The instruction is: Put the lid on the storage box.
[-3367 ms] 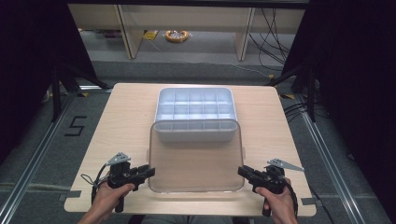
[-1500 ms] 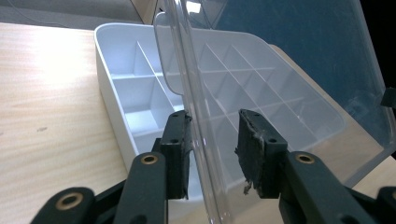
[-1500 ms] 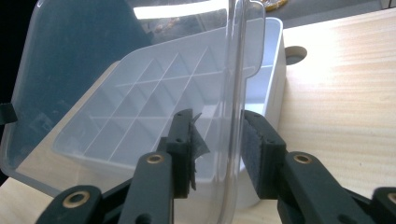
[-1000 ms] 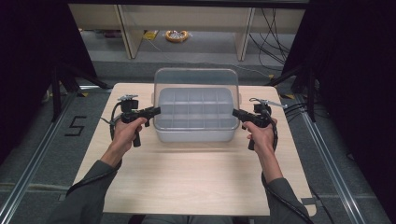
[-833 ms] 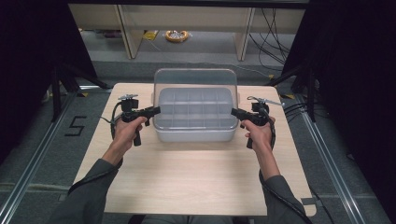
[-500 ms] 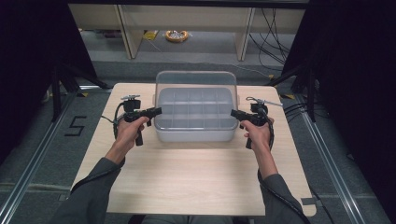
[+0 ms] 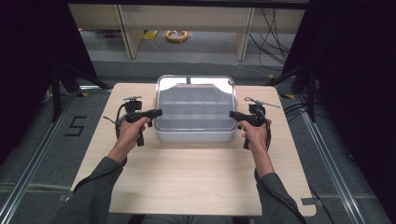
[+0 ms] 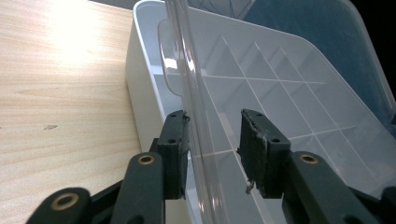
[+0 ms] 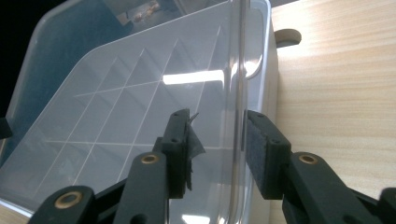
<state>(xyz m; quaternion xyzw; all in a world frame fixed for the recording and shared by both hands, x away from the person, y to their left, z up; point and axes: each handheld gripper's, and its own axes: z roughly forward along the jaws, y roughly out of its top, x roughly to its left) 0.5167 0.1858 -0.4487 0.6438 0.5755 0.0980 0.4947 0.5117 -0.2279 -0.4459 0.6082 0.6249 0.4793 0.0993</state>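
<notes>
A white compartment box [image 7: 194, 136] stands at the middle of the table. A clear lid [image 7: 196, 85] lies over it, its far edge tilted up. My left gripper [image 7: 158, 112] is at the lid's left edge and my right gripper [image 7: 231, 114] at its right edge. In the left gripper view the lid rim [image 8: 191, 116] runs between the jaws of the left gripper [image 8: 212, 140], against the left pad and apart from the right one. The right gripper [image 9: 217, 144] has the rim [image 9: 239, 93] beside its right pad, with a gap to the left. Both pairs of jaws have just been opening.
The wooden table [image 7: 187, 182] has bare room in front of the box and at both sides. Dark frames and cables stand around it, and shelving with small items sits on the floor beyond.
The lid, first flat on the table before the box, was carried over the box. In the last second its raised far edge has sunk a little. Both hands have stayed put.
</notes>
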